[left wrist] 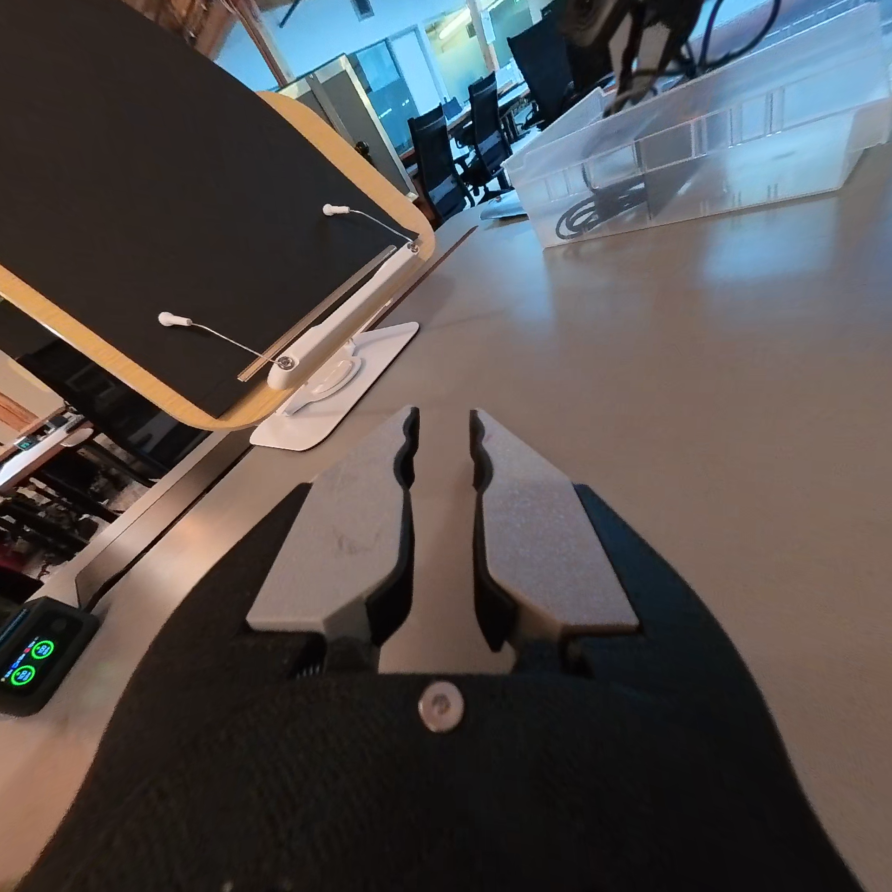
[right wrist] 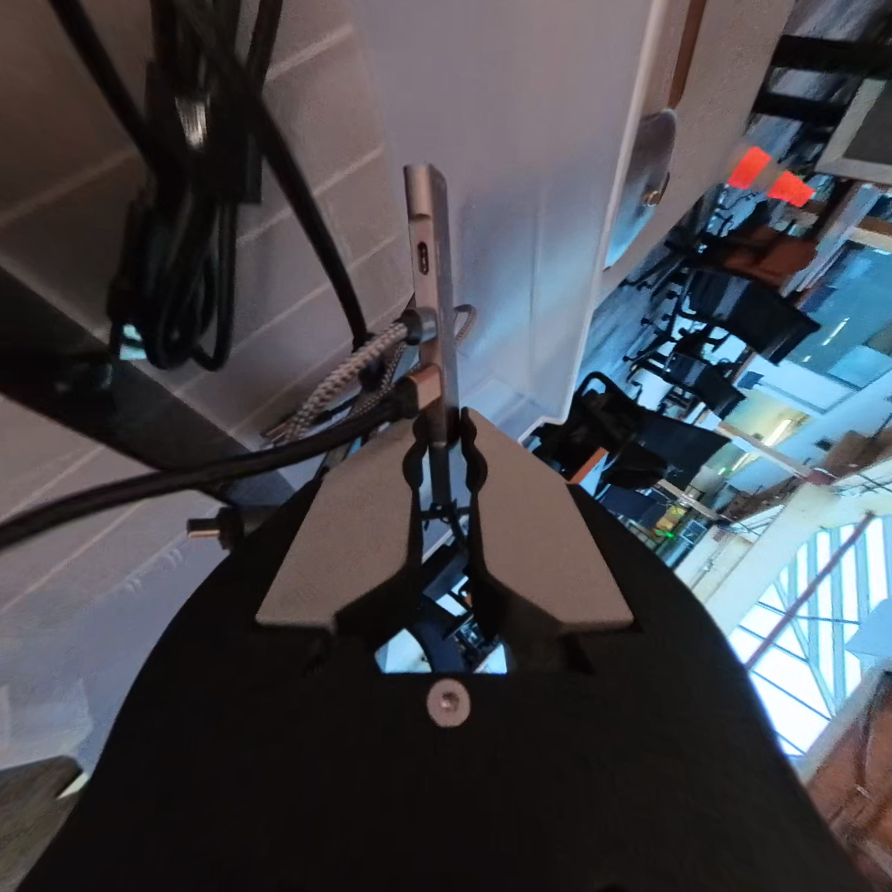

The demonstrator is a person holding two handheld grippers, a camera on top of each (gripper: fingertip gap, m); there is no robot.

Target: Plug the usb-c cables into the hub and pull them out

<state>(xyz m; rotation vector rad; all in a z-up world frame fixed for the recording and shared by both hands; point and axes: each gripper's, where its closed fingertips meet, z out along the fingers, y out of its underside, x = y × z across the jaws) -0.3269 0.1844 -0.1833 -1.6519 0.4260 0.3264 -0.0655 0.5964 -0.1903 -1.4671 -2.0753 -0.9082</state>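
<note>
In the right wrist view my right gripper (right wrist: 444, 421) is shut on the lower end of a slim silver hub (right wrist: 431, 270), held edge-on above a clear bin. Two plugs sit in the hub's side: a grey-ended braided cable (right wrist: 367, 359) and a copper-coloured plug (right wrist: 425, 386). One usb-c port (right wrist: 424, 257) above them is empty. A loose black cable plug (right wrist: 205, 528) hangs at the left. My left gripper (left wrist: 444, 427) is open and empty, low over the grey table (left wrist: 675, 434). The right gripper (left wrist: 632, 72) shows far off in the left wrist view, above the bin.
A clear plastic bin (left wrist: 724, 159) holding a coiled black cable (left wrist: 584, 217) stands at the back right. A tilted wood-edged black board on a white stand (left wrist: 333, 386) is at the left. A small black device with a lit display (left wrist: 34, 656) lies near the table's left edge. Office chairs stand beyond. The left gripper's tips are roughly 50 cm from the right gripper's.
</note>
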